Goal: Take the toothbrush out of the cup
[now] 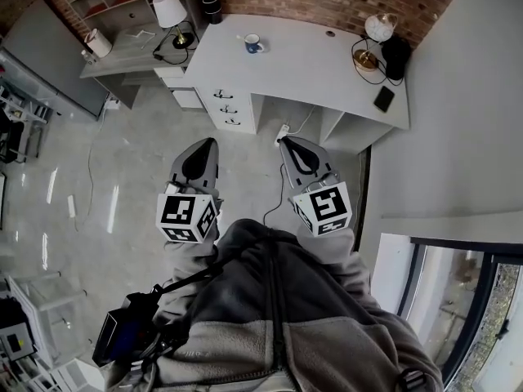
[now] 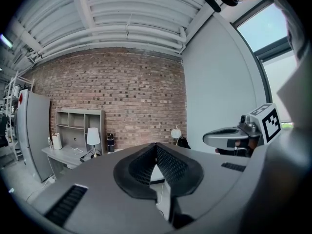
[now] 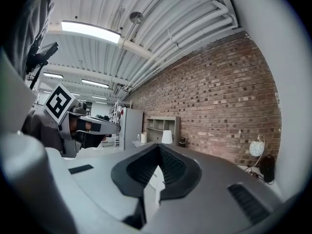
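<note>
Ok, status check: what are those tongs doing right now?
Left tongs shut, empty. Right tongs shut, empty. Cup on far desk, untouched. Nothing seen blocking the way.

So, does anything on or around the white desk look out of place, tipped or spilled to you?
Nothing stands out. The cup stands upright on the white desk, the globe lamp and the phone sit in order, and nothing is spilled. The left gripper and right gripper are shut, empty and short of the desk.
</note>
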